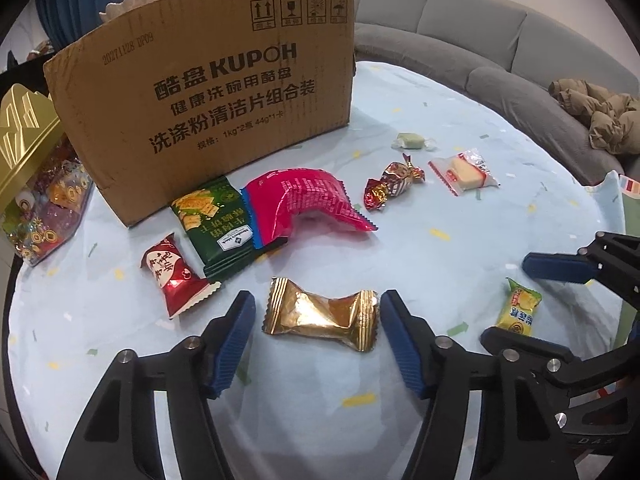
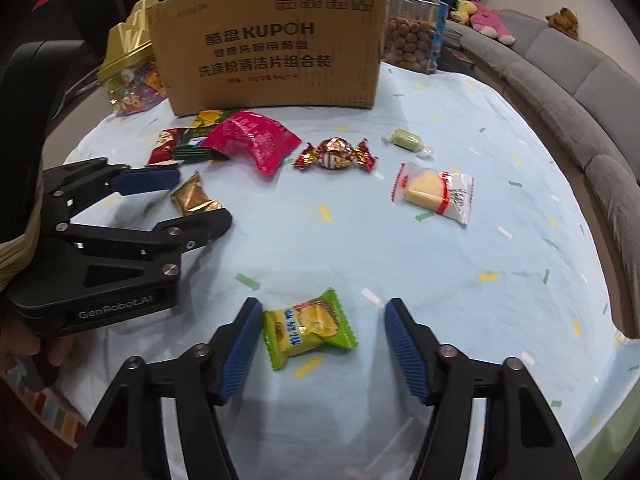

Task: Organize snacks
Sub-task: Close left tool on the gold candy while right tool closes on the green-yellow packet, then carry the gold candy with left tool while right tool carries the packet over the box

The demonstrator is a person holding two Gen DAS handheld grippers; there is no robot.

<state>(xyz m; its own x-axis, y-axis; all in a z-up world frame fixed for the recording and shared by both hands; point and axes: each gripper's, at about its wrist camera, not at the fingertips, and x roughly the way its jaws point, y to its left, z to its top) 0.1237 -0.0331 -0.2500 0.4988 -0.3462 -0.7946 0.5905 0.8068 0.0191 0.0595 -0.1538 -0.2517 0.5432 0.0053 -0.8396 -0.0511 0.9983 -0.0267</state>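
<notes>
Pale blue cloth with confetti flecks covers your desk [image 2: 400,264], and on it the snacks lie loose in front of a cardboard box [image 1: 208,92].

Two are lined up for you. The gold packet [image 1: 320,316] sits between the pads of the left tongs [image 1: 318,320]; both pads stand just clear of its crimped ends, so those tongs are open around it, not gripping. The yellow-green packet [image 2: 308,326] lies between the pads of the right tongs [image 2: 320,328], close to one pad, perhaps brushing it, and apart from the other; open as well.

Both should be light, and their film wrappers look slick and crinkly, likely to buckle under pressure. I'd close across the padded middle, not the flat sealed ends, which would probably fold and slip. The gold one looks pinched at its waist, with ribbed ends; the yellow-green one is puffy with a saw-tooth edge.

Further out lie a red packet [image 1: 176,280], a green cracker pack [image 1: 216,228], a pink bag [image 1: 308,204], a foil twist candy [image 1: 392,186], a clear-wrapped cake [image 1: 464,172] and a small green sweet [image 1: 412,141]. A grey sofa [image 1: 480,40] curves behind.
</notes>
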